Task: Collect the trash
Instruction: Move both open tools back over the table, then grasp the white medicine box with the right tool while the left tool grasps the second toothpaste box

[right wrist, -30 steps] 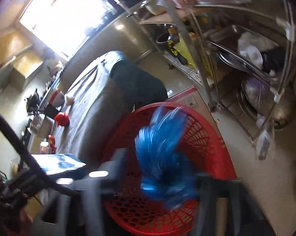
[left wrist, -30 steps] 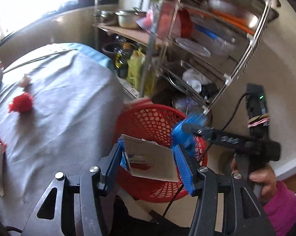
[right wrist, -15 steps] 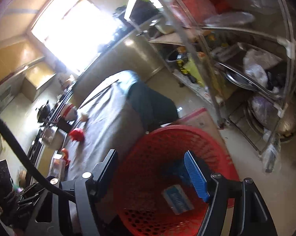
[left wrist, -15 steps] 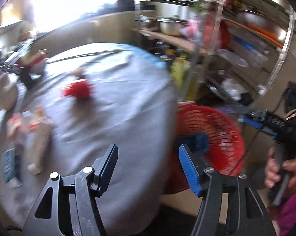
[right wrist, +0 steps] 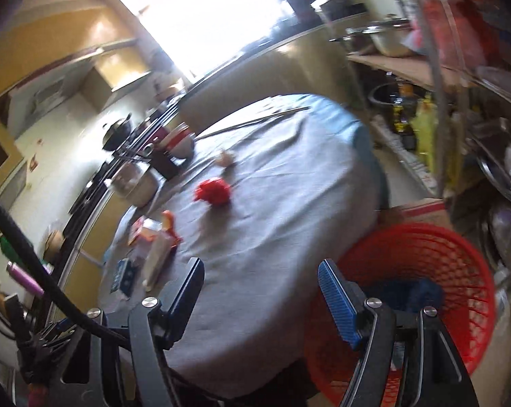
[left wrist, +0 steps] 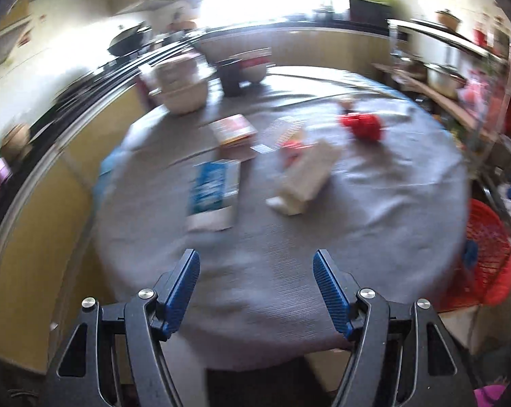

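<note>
My left gripper [left wrist: 256, 264] hangs over the near edge of the round grey-clothed table [left wrist: 374, 237], its jaws opening with nothing between them. Ahead of it lie a blue-and-white box [left wrist: 214, 186], a white carton [left wrist: 306, 178], a red-and-yellow packet [left wrist: 233, 129] and a crumpled red wrapper [left wrist: 362, 127]. My right gripper [right wrist: 260, 279] stands open and empty over the table's edge beside the red mesh basket [right wrist: 458, 271], which holds blue trash [right wrist: 425, 291]. The red wrapper [right wrist: 213, 191] and the white carton [right wrist: 158, 254] also show in the right wrist view.
Bowls [left wrist: 184, 83] and a dark cup [left wrist: 231, 76] stand at the table's far side by a counter. A metal rack [right wrist: 458, 84] with pots and bottles stands to the right, behind the basket. A cardboard box [right wrist: 421, 210] sits beside the basket.
My left gripper let go of the card over the basket and swung left over the table, jaws widening. The blue trash dropped from my right gripper into the basket; that gripper rose and turned toward the table.
</note>
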`<state>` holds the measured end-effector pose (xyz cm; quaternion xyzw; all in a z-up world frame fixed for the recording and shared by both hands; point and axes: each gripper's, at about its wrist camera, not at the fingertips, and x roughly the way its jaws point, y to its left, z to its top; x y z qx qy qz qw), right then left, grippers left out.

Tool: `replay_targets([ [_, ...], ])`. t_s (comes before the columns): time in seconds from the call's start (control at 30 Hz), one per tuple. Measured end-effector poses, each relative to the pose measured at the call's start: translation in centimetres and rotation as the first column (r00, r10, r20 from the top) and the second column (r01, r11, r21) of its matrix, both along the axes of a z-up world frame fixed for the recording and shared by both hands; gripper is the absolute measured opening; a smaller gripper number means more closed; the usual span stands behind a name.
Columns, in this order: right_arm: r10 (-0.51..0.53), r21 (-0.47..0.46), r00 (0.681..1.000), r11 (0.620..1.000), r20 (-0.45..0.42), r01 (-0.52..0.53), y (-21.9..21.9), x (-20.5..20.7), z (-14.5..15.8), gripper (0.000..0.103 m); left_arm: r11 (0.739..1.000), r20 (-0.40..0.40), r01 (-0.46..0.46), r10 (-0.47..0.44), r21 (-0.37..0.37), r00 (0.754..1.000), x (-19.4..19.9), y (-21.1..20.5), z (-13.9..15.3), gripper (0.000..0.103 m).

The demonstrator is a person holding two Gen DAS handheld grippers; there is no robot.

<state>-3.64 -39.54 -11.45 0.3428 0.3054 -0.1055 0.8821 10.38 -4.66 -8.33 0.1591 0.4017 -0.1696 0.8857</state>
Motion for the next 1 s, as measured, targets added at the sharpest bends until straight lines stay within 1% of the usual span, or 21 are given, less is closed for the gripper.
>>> replay_targets([
  [0.1,0.052,0.022,0.999,0.998,-0.016,-0.052,1.4,2.1,0.0,0.074,0.998,0.01,-0.069,0.069,0.002,0.998,1.2,2.2,0.0,0.07],
  [0.2,0.116,0.109,0.992,0.988,-0.045,-0.11,2.9,5.4,-0.2,0.074,0.992,-0.007,-0.123,0.123,-0.035,0.992,2.7,3.7,0.2,0.07],
  [0.23,0.146,0.132,0.988,0.982,-0.054,-0.138,3.6,6.8,-0.1,0.074,0.99,-0.015,-0.131,0.13,-0.049,0.991,3.2,4.1,0.2,0.07],
  [0.27,0.184,0.136,0.98,0.976,-0.08,-0.173,4.8,8.8,0.2,0.074,0.988,-0.03,-0.135,0.134,-0.069,0.991,3.7,4.3,0.3,0.07],
  [0.37,0.237,0.128,0.961,0.967,-0.14,-0.22,7.5,13.1,0.7,0.074,0.982,-0.088,-0.129,0.117,-0.136,0.989,5.3,4.2,0.3,0.071],
  [0.43,0.273,0.167,0.949,0.954,-0.159,-0.247,9.1,16.0,0.5,0.074,0.977,-0.108,-0.137,0.12,-0.161,0.987,5.7,4.5,0.1,0.071],
  [0.5,0.285,0.199,0.938,0.948,-0.196,-0.246,10.5,19.0,-0.2,0.074,0.976,-0.113,-0.14,0.122,-0.169,0.986,5.9,4.8,-0.2,0.071],
  [0.57,0.279,0.214,0.934,0.949,-0.224,-0.232,11.4,21.2,-1.1,0.074,0.978,-0.102,-0.151,0.137,-0.142,0.985,6.0,5.5,-0.6,0.071],
  [0.67,0.273,0.279,0.928,0.939,-0.253,-0.2,12.5,23.8,-2.8,0.072,0.978,-0.088,-0.173,0.164,-0.115,0.983,6.1,6.7,-1.0,0.071],
  [0.77,0.265,0.292,0.922,0.939,-0.282,-0.181,13.6,25.5,-4.0,0.072,0.972,-0.088,-0.199,0.189,-0.123,0.978,6.6,8.3,-1.2,0.071],
  [0.93,0.247,0.265,0.913,0.95,-0.324,-0.163,15.6,27.7,-4.8,0.072,0.965,-0.096,-0.222,0.21,-0.142,0.973,7.2,9.8,-1.3,0.071],
  [1.0,0.226,0.225,0.91,0.962,-0.348,-0.152,16.4,28.3,-4.8,0.072,0.964,-0.096,-0.222,0.21,-0.147,0.973,7.3,9.9,-1.3,0.071],
])
